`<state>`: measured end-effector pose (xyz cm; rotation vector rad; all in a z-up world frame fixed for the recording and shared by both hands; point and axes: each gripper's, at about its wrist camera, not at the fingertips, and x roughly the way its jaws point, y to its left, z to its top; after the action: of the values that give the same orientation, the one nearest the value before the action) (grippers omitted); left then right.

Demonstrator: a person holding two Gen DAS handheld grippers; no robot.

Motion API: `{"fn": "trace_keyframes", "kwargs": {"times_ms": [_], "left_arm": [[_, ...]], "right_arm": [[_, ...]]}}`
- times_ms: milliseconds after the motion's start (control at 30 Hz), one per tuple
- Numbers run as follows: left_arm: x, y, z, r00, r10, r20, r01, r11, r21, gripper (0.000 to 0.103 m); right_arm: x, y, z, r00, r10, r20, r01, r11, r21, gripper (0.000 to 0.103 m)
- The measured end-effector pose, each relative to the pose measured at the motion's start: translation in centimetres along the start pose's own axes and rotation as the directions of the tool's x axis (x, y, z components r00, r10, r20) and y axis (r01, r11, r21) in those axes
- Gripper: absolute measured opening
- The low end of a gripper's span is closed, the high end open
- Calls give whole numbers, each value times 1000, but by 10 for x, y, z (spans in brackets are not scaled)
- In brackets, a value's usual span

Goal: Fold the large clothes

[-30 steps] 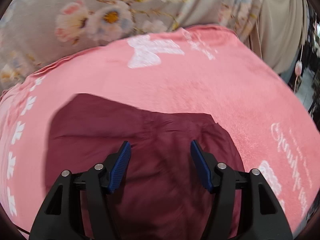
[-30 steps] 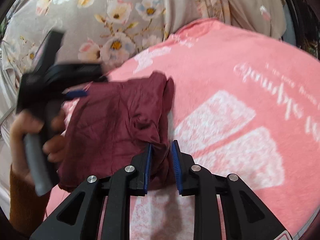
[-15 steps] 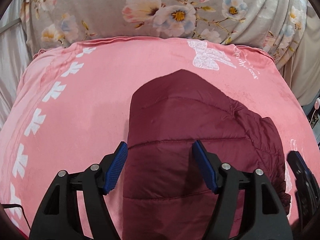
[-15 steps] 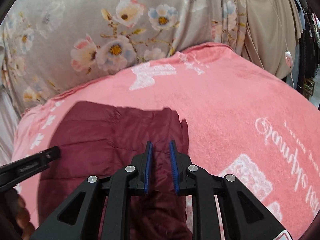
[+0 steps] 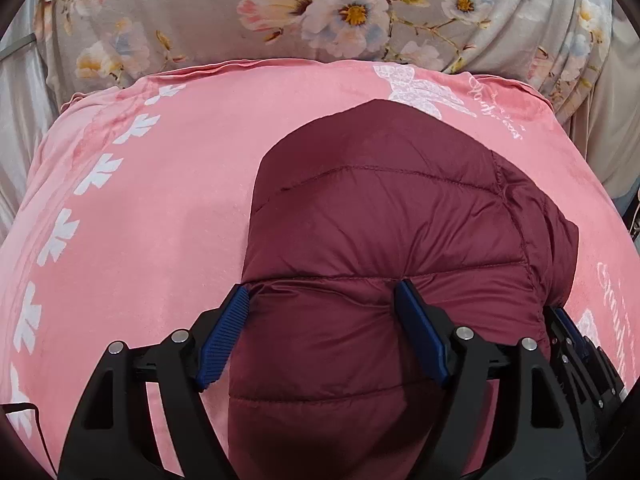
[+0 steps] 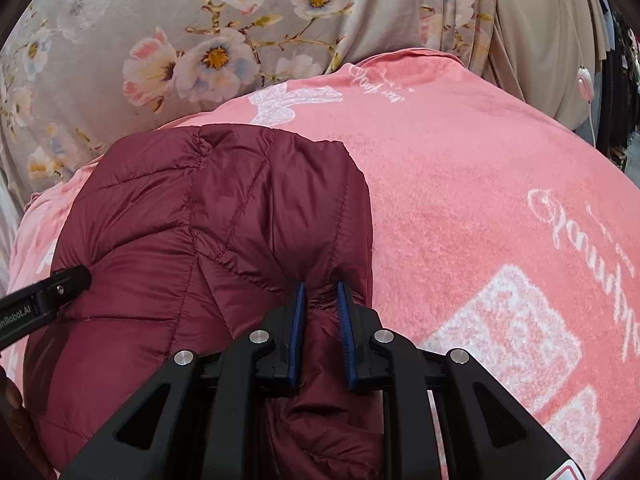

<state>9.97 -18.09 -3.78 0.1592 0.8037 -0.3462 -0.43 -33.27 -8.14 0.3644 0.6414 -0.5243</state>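
Observation:
A dark red quilted puffer jacket [image 5: 384,224] lies folded into a compact bundle on a pink blanket [image 5: 152,208]. It also shows in the right wrist view [image 6: 208,216]. My left gripper [image 5: 324,296] is open, its blue pads straddling the near part of the bundle and pressing down on it. My right gripper [image 6: 320,292] is shut on a pinched fold at the jacket's right edge. The right gripper shows at the lower right of the left wrist view [image 5: 576,340], and the left gripper's finger tip [image 6: 52,292] at the left of the right wrist view.
The pink blanket [image 6: 480,208] with white prints covers the surface. Behind it hangs a grey floral fabric [image 5: 320,12]. Beige curtains [image 6: 540,20] and a pink hanging cord switch [image 6: 585,80] are at the far right. A hand [image 6: 12,396] shows at the left edge.
Both grippers have come lower and closer over the jacket. The left pads now press into the bundle. The right gripper stays shut on the jacket's edge.

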Motion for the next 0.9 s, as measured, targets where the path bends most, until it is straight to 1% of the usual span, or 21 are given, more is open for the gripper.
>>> {"fn": "trace_keyframes", "kwargs": {"times_ms": [133, 200, 233, 267, 300, 333, 367, 400, 433, 500, 533, 567, 600, 667, 733, 800, 900], "left_arm": [[5, 2, -5, 1000, 8, 5, -8, 1000, 12, 77], [6, 4, -6, 1000, -6, 3, 6, 1000, -3, 79], [6, 8, -4, 1000, -26, -6, 26, 1000, -15, 79], [4, 12, -2, 999, -42, -17, 42, 999, -26, 79], [0, 19, 1, 998, -60, -30, 59, 997, -49, 79], [-6, 28, 2, 997, -68, -30, 66, 995, -80, 79], [-12, 38, 3, 998, -64, -24, 61, 992, -109, 82], [-16, 46, 3, 998, -62, -17, 60, 989, -134, 90], [-19, 52, 2, 998, -67, -14, 64, 986, -155, 93], [-18, 66, -2, 993, -115, -42, 103, 972, -209, 94], [-14, 70, -4, 986, -153, -64, 135, 963, -232, 94], [-6, 73, -9, 972, -214, -99, 181, 946, -269, 94], [-1, 74, -13, 962, -247, -114, 205, 934, -292, 94], [6, 72, -19, 949, -292, -120, 240, 914, -328, 94], [7, 69, -21, 941, -317, -121, 262, 904, -338, 95], [9, 62, -21, 935, -333, -123, 277, 901, -333, 95], [13, 52, -22, 934, -333, -125, 281, 906, -315, 98]], "right_arm": [[1, 1, 1, 1000, 8, -13, -8, 1000, -1, 16], [-5, 3, 4, 1000, -5, -16, 5, 999, -32, 17], [-11, 4, 6, 1000, -11, -7, 10, 999, -42, 19], [-18, 4, 7, 1000, -7, 6, 7, 999, -38, 29], [-27, 3, 7, 1000, -2, 25, 2, 1000, -22, 46], [-36, 0, 7, 999, 7, 46, -6, 1000, -3, 52], [-42, -2, 6, 998, 14, 58, -15, 1000, 11, 58], [-45, -4, 5, 998, 20, 58, -21, 1000, 23, 59], [-45, -8, 2, 999, 33, 37, -34, 999, 40, 59], [-38, -12, -2, 997, 78, -18, -77, 994, 83, 60], [-34, -15, -5, 994, 106, -35, -102, 988, 116, 60], [-32, -17, -6, 992, 120, -42, -113, 984, 138, 62], [-29, -19, -8, 990, 132, -50, -122, 979, 160, 63], [-24, -24, -9, 984, 166, -66, -149, 967, 208, 65], [-17, -27, -12, 975, 208, -83, -181, 949, 257, 66], [-11, -28, -14, 967, 237, -93, -203, 938, 282, 68], [-6, -28, -15, 963, 255, -89, -219, 931, 293, 69]]}}
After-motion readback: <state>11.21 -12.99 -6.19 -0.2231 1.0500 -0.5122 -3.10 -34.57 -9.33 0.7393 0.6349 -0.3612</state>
